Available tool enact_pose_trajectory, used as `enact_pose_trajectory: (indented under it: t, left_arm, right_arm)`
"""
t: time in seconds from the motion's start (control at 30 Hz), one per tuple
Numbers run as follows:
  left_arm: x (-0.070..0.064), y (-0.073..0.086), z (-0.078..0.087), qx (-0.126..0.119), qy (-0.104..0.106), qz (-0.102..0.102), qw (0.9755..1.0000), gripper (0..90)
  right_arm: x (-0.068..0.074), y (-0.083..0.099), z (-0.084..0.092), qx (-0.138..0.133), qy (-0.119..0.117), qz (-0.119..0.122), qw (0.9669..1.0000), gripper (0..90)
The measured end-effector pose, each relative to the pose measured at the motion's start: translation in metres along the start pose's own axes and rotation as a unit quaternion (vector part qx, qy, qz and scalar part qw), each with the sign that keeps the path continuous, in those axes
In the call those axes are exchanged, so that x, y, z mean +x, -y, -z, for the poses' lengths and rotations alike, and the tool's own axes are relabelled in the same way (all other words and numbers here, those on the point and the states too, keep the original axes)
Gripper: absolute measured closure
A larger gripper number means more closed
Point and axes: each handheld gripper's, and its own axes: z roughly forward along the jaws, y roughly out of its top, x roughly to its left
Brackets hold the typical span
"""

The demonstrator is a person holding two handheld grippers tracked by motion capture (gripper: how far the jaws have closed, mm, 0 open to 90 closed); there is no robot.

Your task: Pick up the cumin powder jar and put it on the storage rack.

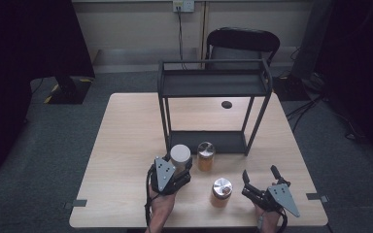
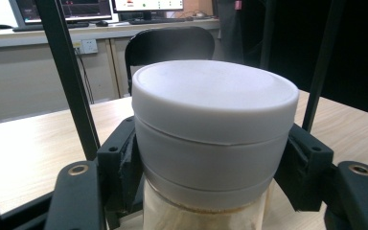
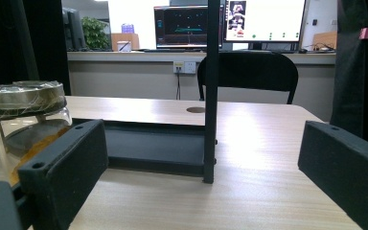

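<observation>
A white-lidded jar (image 1: 180,154) with pale brown contents stands near the rack's front left post. My left gripper (image 1: 180,165) is shut on it, and in the left gripper view the pads press the jar (image 2: 214,143) just under its lid, with the left gripper (image 2: 211,160) around it. A glass jar (image 1: 206,155) with a metal lid and amber contents stands just right of it. Another silver-lidded jar (image 1: 221,191) sits nearer the front edge. My right gripper (image 1: 260,172) stands open right of that jar, nothing between its jaws. In the right gripper view (image 3: 208,167) a metal-lidded jar (image 3: 28,120) stands at the left.
A black two-tier metal rack (image 1: 213,82) stands at the back middle of the wooden table (image 1: 126,145); its front right post (image 3: 212,91) and low shelf (image 3: 153,143) lie ahead of my right gripper. A black chair (image 1: 242,41) stands behind the table, which has a cable hole (image 1: 227,104).
</observation>
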Motion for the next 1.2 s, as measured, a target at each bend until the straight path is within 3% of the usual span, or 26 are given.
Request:
enact_pose_trajectory:
  t: [0.47, 0.83, 1.03, 1.1, 1.2]
  left_arm:
    - [0.005, -0.008, -0.011, 0.004, -0.002, -0.011, 0.9999, 34.3]
    - [0.001, -0.010, -0.018, -0.003, -0.016, -0.007, 0.9998, 34.3]
    - [0.004, -0.009, -0.021, -0.001, -0.019, -0.002, 0.9998, 34.3]
    - [0.005, -0.008, -0.024, 0.001, -0.021, -0.008, 0.9997, 34.3]
    - [0.008, -0.007, -0.026, 0.000, -0.022, 0.000, 0.9998, 34.3]
  right_arm:
    - [-0.001, 0.000, 0.000, -0.001, -0.002, 0.000, 1.0000, 2.0]
    - [-0.001, 0.000, 0.000, -0.001, -0.002, 0.001, 1.0000, 2.1]
    - [-0.001, 0.000, 0.000, -0.001, -0.003, 0.001, 1.0000, 2.1]
    - [-0.001, 0.000, 0.000, -0.001, -0.002, 0.000, 1.0000, 2.1]
    - [-0.001, 0.000, 0.000, 0.000, -0.003, 0.000, 1.0000, 2.1]
